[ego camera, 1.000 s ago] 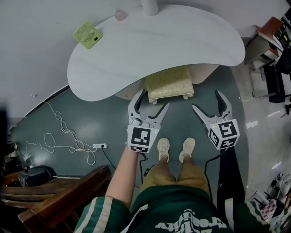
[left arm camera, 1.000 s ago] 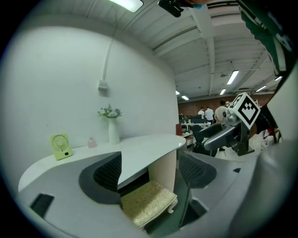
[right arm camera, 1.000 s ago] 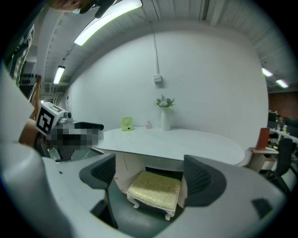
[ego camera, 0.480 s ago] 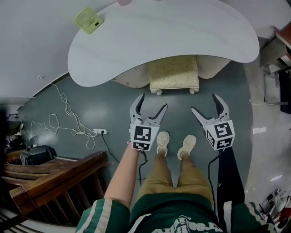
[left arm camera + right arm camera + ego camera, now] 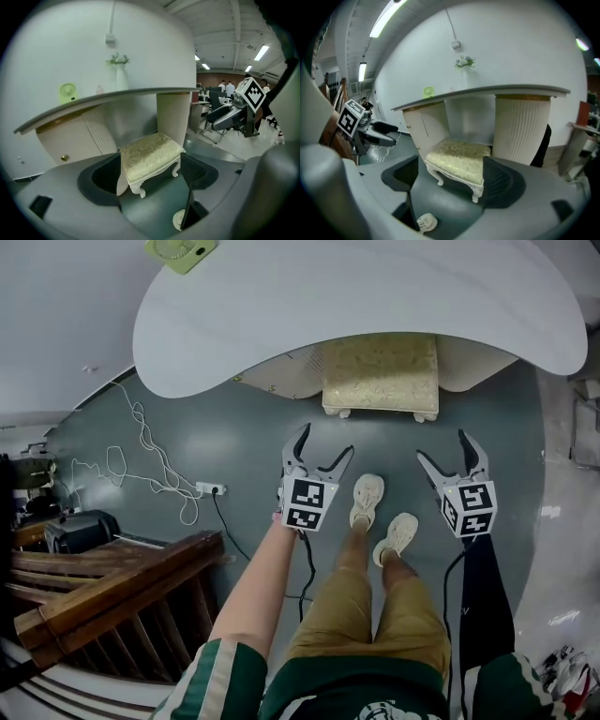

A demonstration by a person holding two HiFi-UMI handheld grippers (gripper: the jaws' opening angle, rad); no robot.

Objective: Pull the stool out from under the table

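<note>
Count: one stool [image 5: 380, 373], one white surface [image 5: 356, 296], two grippers, two shoes [image 5: 367, 500]. Stool stands on floor [image 5: 244, 427], seat partly beneath surface, between two ribbed pedestals [image 5: 520, 126]. Front edge and two front legs exposed. Jaws of left gripper [image 5: 325, 442]: wide apart, nothing held. Jaws of right gripper [image 5: 443, 446]: wide apart, nothing held. Both clear of stool, no contact. Hidden: rear portion of stool under surface overhang. Green fan [image 5: 180, 247] cut off at top frame edge.
</note>
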